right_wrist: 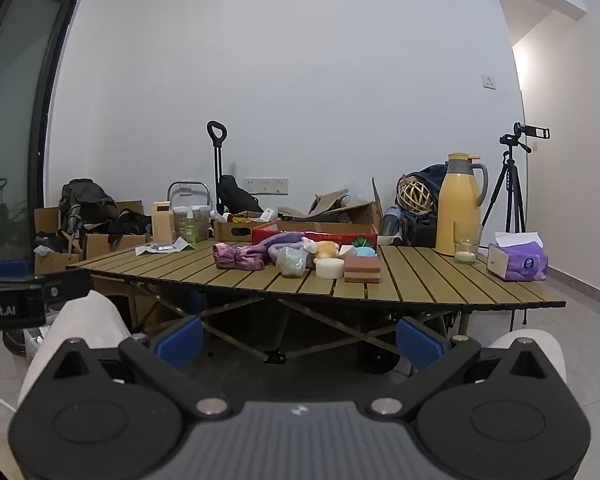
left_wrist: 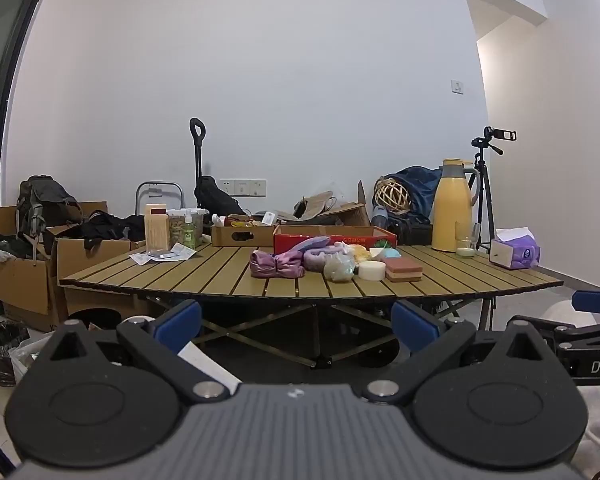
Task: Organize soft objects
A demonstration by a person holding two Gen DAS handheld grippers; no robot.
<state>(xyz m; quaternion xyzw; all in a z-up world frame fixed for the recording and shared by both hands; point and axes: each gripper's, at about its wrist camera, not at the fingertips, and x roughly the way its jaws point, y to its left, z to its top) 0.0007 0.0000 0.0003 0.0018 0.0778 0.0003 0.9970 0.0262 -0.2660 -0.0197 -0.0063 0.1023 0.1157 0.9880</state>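
Note:
A cluster of soft things lies mid-table: a pink satin bundle [left_wrist: 276, 265] [right_wrist: 239, 257], a purple plush [left_wrist: 320, 257] [right_wrist: 286, 245], a clear bag of stuffing [left_wrist: 339, 268] [right_wrist: 291, 262], a white round sponge [left_wrist: 372, 270] [right_wrist: 329, 268] and a pink rectangular sponge [left_wrist: 404, 269] [right_wrist: 362, 269]. A red cardboard box [left_wrist: 334, 236] [right_wrist: 316, 235] stands open behind them. My left gripper [left_wrist: 296, 322] is open and empty, held low in front of the table. My right gripper [right_wrist: 300, 338] is open and empty, also well short of the table.
The slatted folding table [left_wrist: 220, 276] [right_wrist: 420, 284] also carries a yellow thermos [left_wrist: 454, 204] [right_wrist: 460, 204], a glass candle [right_wrist: 466, 250], a purple tissue pack [left_wrist: 516, 250] [right_wrist: 518, 260], and jars and a brown box at the back left. Cardboard boxes, bags and a tripod [right_wrist: 512, 184] stand behind.

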